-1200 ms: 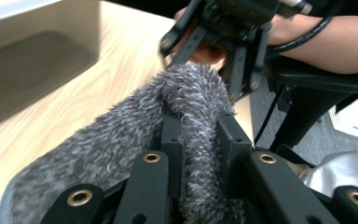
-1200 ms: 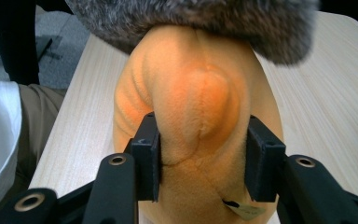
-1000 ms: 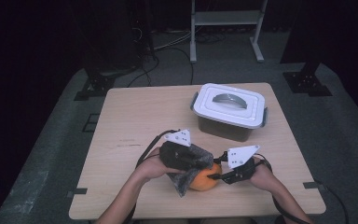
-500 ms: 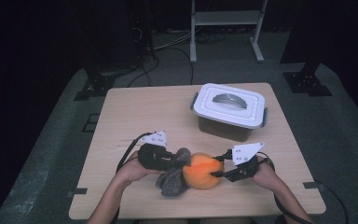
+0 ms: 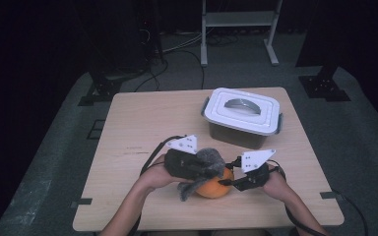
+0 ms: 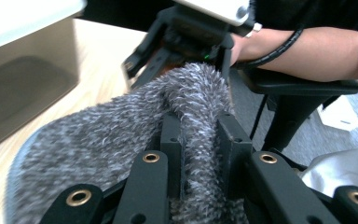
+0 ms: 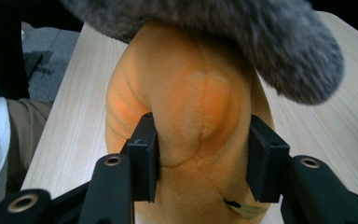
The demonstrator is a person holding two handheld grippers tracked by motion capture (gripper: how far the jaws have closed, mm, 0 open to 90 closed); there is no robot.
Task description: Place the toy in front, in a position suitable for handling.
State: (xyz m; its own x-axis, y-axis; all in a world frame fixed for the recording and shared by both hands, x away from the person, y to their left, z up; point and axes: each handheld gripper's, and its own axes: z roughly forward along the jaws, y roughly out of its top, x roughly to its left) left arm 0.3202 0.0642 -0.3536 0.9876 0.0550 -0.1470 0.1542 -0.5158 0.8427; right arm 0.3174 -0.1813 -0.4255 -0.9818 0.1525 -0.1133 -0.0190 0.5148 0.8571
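A round orange plush toy [image 5: 215, 188] lies near the table's front edge. My right gripper [image 5: 229, 183] comes in from its right, shut on it. The right gripper view shows the pads [image 7: 144, 154] pressing into both sides of the plush toy [image 7: 191, 107]. A grey fuzzy cloth [image 5: 207, 160] drapes over the toy's top and left side, with my left gripper [image 5: 207, 169] shut on it. In the left gripper view a fold of the cloth [image 6: 121, 121] is pinched between the jaws of the left gripper [image 6: 200, 135]. The cloth [image 7: 270, 42] overhangs the plush in the right gripper view.
A white lidded storage box [image 5: 242, 110] with grey side latches stands at the back right of the wooden table [image 5: 142, 123]; its wall [image 6: 23, 70] appears in the left gripper view. A metal rack's legs [image 5: 236, 29] and cables lie on the floor behind.
My left gripper drew the grey cloth away to the left, then came back right; the cloth now lies over the top of the plush. The right gripper has kept still on the plush.
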